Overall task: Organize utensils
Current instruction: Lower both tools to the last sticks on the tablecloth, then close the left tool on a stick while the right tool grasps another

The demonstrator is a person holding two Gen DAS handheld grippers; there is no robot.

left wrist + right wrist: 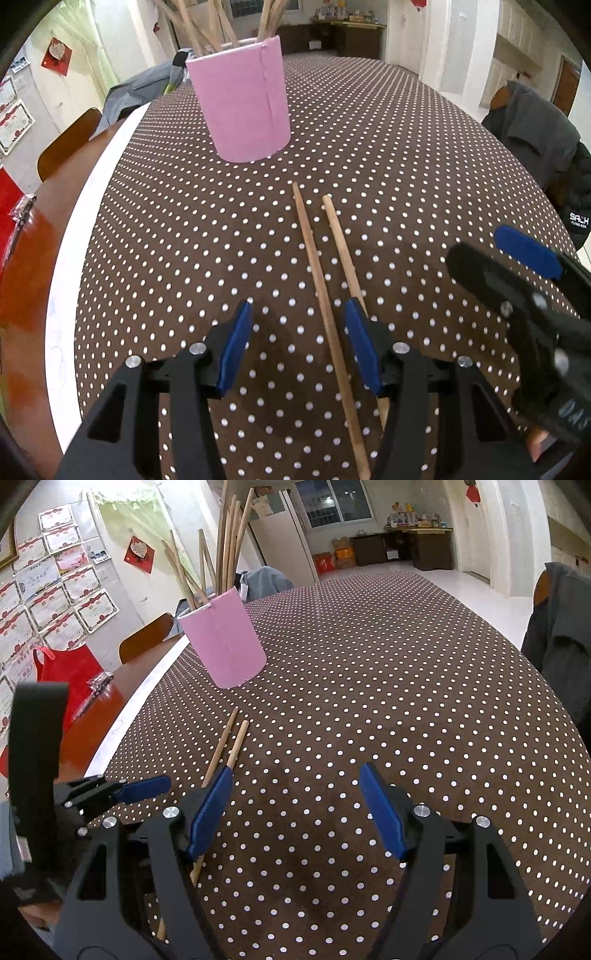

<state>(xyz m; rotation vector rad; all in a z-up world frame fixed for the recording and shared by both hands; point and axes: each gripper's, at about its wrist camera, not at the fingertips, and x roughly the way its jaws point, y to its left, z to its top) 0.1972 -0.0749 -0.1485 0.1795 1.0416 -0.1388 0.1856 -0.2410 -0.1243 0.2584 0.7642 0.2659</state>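
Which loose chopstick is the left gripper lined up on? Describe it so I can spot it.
On the brown polka-dot tablecloth, two wooden chopsticks lie before the pink cylindrical holder. The target chopstick runs between the open left gripper's fingers; unlike its neighbour chopstick, its tip reaches nearer the holder.

- My left gripper (295, 347) is all matte black plastic arms with bright blue pads (233, 347) on the fingers.
- Round silver screw heads sit at the finger joints.
- My right gripper (295, 812) is the same build: black linkages with triangular cutouts, blue pads (209, 812), silver screws.
- From the left wrist view, the right one's black body has some embossed lettering I can't read.
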